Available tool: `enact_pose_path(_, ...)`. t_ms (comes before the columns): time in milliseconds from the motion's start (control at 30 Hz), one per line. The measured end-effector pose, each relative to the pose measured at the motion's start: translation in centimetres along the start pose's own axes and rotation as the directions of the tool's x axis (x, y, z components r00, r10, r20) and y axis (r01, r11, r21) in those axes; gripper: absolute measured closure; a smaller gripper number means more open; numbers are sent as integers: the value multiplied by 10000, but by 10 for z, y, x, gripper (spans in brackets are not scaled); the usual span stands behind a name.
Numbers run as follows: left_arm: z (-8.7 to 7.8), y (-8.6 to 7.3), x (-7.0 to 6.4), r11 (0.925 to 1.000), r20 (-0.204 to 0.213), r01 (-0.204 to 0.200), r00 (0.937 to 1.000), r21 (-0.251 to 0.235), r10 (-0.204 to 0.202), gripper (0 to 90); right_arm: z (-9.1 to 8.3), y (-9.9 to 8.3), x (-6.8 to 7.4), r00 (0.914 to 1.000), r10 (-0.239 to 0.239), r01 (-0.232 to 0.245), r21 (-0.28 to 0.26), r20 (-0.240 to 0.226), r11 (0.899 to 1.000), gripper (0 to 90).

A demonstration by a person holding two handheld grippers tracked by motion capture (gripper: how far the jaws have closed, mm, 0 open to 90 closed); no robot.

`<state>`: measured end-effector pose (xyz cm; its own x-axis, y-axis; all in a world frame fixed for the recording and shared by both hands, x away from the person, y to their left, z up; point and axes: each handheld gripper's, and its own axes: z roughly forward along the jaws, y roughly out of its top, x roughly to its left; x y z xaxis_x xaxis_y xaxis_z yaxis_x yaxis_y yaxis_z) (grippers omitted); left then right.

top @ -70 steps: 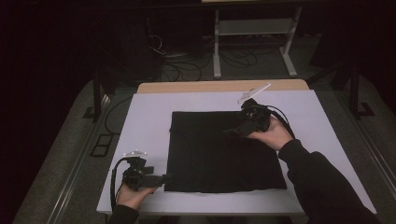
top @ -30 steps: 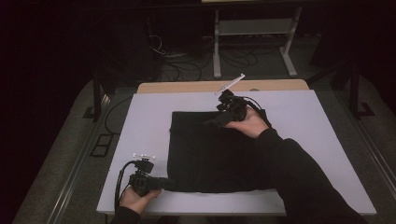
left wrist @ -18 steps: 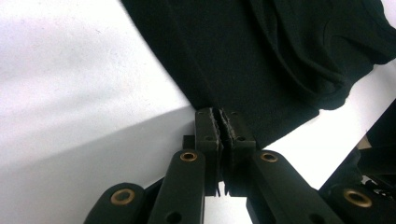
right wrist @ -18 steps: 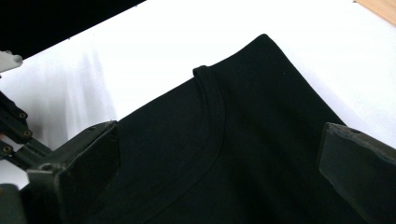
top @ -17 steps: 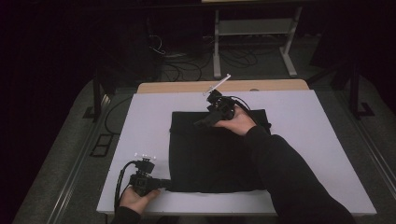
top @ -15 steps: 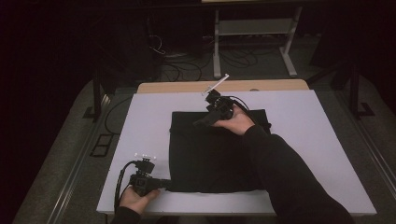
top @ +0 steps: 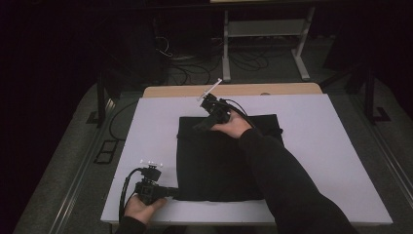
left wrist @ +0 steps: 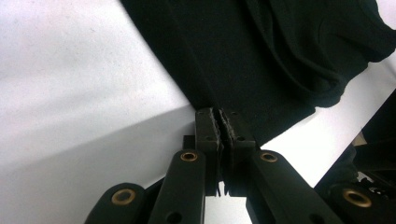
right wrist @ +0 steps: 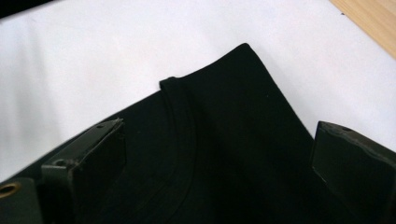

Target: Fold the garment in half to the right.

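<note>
Your left gripper (top: 165,191) sits at the near-left corner of the flat black cloth garment (top: 219,161), which lies spread on the white rectangular table top (top: 331,146). Your left hand (top: 141,207) rests low at the table's near edge — the jaws are pressed together on the cloth's corner (left wrist: 224,116), fabric pinched between the pads. Your right arm in its dark sleeve (top: 287,185) stretches diagonally across the garment, with the right hand (top: 234,126) over its far edge. Your right gripper (top: 202,124) points toward the far-left corner (right wrist: 245,49) — jaws spread wide, cloth beneath them, nothing held.
</note>
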<state>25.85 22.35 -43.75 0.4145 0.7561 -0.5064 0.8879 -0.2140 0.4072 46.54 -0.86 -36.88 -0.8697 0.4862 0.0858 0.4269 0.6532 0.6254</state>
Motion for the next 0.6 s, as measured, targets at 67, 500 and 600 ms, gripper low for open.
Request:
enact_pose_path(67, 0, 0, 0, 10000, 4, 33, 10000, -29, -33, 852, 5, 3, 2, 9998, -187, 187, 25, 115, 9998, 38)
enact_pose_path(500, -3, 0, 0, 9999, 146, 44, 9999, -119, -42, 852, 29, 19, 5, 9935, -840, 808, 441, 767, 9958, 48)
enact_pose_path(600, -4, 0, 0, 9998, 170, 3, 9999, -179, 1, 852, 33, 22, 4, 9906, -1003, 949, 598, 934, 9937, 50)
